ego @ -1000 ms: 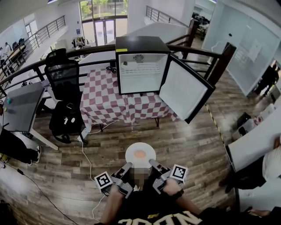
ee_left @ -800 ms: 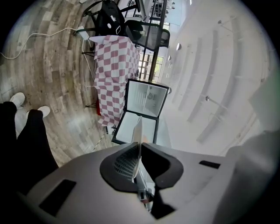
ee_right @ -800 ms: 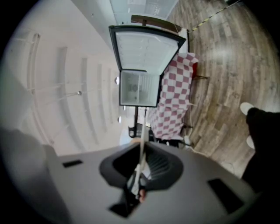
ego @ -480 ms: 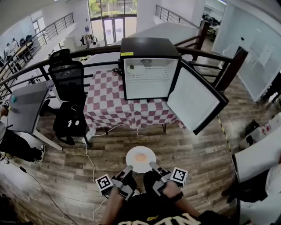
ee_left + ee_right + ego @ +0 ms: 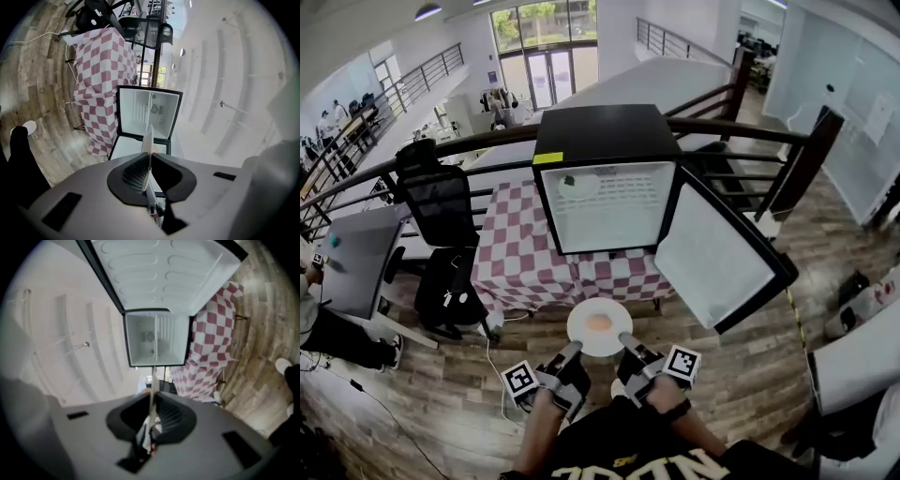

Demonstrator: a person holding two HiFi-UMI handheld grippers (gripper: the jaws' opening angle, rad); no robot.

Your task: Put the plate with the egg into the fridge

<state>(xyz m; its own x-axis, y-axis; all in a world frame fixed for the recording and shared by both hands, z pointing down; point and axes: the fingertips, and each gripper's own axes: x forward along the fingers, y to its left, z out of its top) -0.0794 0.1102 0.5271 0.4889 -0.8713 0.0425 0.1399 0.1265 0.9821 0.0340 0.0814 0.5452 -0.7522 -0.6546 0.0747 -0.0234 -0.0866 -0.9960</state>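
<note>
A white plate with a fried egg in its middle is held level in front of me, just short of the checkered table. My left gripper is shut on the plate's near-left rim and my right gripper on its near-right rim. In both gripper views the plate shows edge-on between the pressed jaws. The black mini fridge stands on the table straight ahead, with a white empty interior. Its door hangs open to the right.
The red-and-white checkered tablecloth reaches nearly to the wooden floor. A black office chair and a grey desk stand at the left. A white cable lies on the floor. A dark railing runs behind the fridge.
The fridge and table have come much closer and now fill more of the head view. The plate stays held by both grippers and now reaches the table's front edge.
</note>
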